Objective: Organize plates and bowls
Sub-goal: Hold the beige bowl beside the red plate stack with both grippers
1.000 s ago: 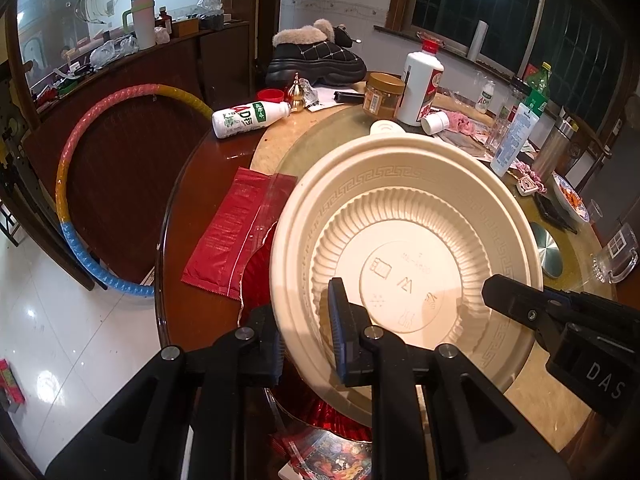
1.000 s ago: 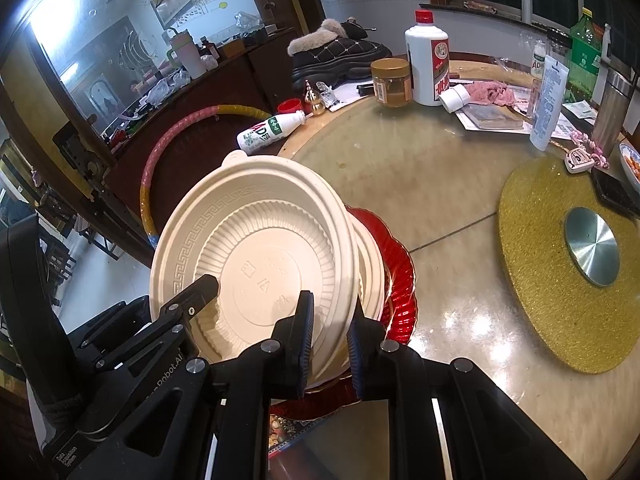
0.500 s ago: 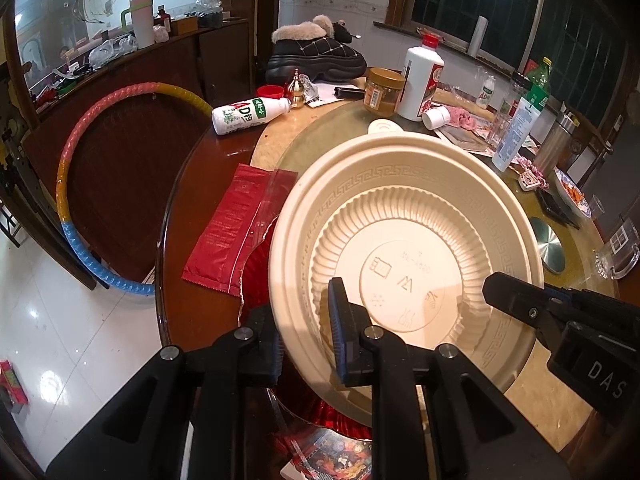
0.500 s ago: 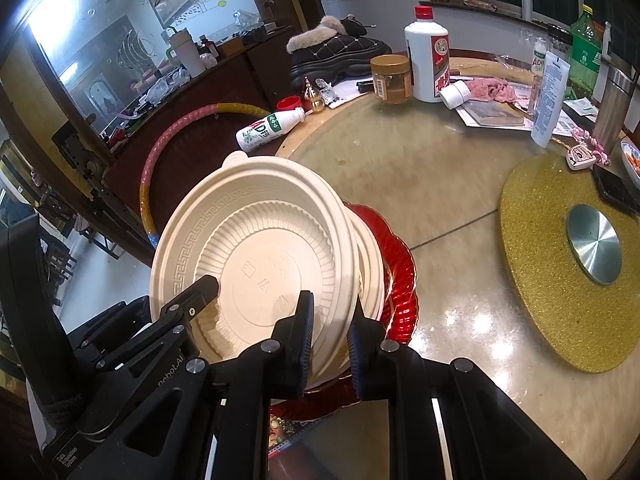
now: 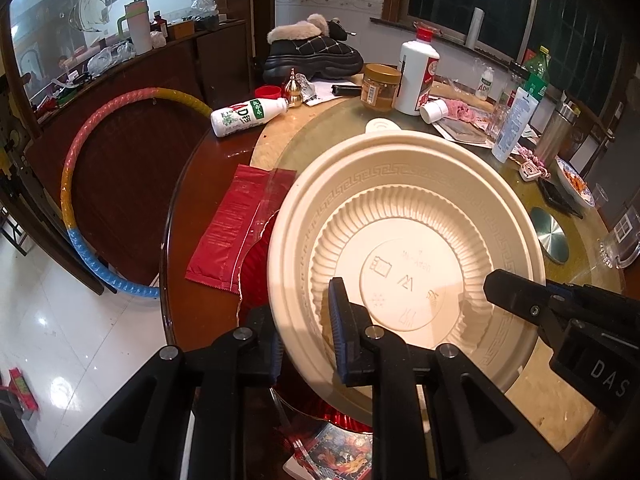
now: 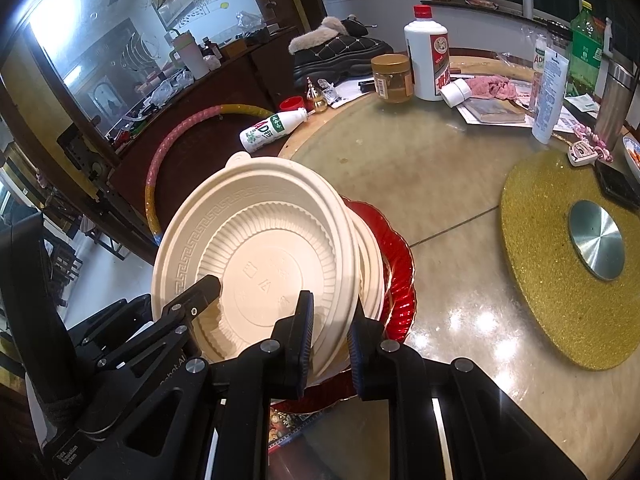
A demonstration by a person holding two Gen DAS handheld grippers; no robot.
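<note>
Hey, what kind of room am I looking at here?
Probably a home dining room: a big round table with a lazy Susan, a wooden sideboard along the wall, and household clutter like bottles and a slipper.

Both of my wrist feeds are sharp at the centre, with no motion blur. Fisheye distortion bends straight lines strongly toward the edges, and black vignetting fills every corner. Lighting is warm indoor light from overhead. The cream bowl [image 5: 404, 248] is the brightest surface in the left view, close to washed out at its centre. In the right view I see small glare spots on the glass tabletop [image 6: 452, 184] at lower right, and the mirror [image 6: 100, 40] at upper left is blown out. The windows [image 5: 500, 4] at upper right are dark. The white floor tiles [image 5: 48, 320] at lower left reflect a soft highlight.
</note>
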